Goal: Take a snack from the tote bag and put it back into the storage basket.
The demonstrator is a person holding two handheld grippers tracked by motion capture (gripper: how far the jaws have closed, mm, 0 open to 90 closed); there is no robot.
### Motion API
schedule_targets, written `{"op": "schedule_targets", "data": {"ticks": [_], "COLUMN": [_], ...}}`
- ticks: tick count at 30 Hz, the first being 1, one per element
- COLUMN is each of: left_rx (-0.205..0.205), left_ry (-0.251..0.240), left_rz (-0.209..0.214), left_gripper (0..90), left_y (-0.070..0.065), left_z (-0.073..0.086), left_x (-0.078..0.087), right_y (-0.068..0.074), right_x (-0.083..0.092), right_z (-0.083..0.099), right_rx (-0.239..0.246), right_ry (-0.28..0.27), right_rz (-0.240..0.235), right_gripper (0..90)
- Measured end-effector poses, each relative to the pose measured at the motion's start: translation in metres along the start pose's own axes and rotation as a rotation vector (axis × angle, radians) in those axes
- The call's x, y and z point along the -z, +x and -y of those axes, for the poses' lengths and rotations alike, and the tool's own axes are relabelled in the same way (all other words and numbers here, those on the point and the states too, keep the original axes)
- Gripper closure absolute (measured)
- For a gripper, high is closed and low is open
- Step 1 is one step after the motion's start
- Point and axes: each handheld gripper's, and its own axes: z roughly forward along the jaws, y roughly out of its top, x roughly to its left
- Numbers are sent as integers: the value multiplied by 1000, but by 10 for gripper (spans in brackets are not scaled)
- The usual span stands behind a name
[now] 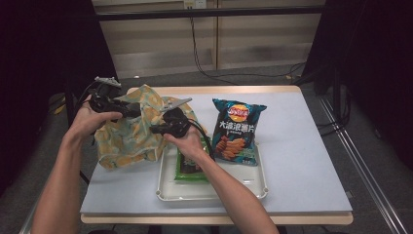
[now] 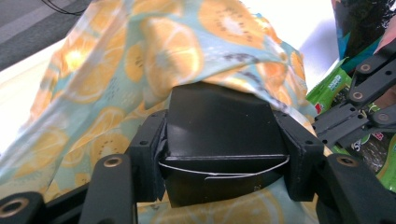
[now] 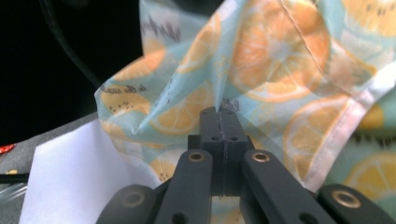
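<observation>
A cloth bag (image 1: 127, 141) printed with orange slices lies bunched on the left of the table. My left gripper (image 1: 127, 109) reaches into its top from the left. In the left gripper view a black box (image 2: 219, 116) sits clamped between the two pads of the left gripper (image 2: 224, 144), with the bag's cloth (image 2: 163, 46) draped over the box's far end. My right gripper (image 1: 156, 128) is at the bag's right edge. In the right gripper view the right gripper (image 3: 219, 119) has its jaws pressed together on a fold of the cloth (image 3: 280, 70).
A white tray (image 1: 243, 189) stands at the front middle with a green snack packet (image 1: 187, 168) in it. A dark blue chips bag (image 1: 237, 129) leans on the tray's far right. The table top (image 1: 302, 146) stretches bare to the right.
</observation>
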Motion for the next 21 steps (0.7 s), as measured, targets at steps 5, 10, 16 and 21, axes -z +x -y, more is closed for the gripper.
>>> {"op": "schedule_targets", "data": {"ticks": [5, 10, 16, 21], "left_rx": [9, 25, 34, 18], "left_ry": [-9, -5, -5, -2], "left_rz": [2, -11, -12, 7], "left_gripper": [433, 433, 433, 433], "left_y": [4, 8, 6, -2], "left_z": [3, 10, 9, -1], "left_x": [6, 10, 4, -5], "right_y": [-5, -14, -6, 8], "right_x": [4, 11, 22, 28], "right_z": [5, 13, 3, -18], "right_rx": [17, 16, 17, 65], "right_ry": [37, 49, -50, -110], "right_rz": [24, 43, 22, -34], "right_gripper": [900, 900, 660, 639]}}
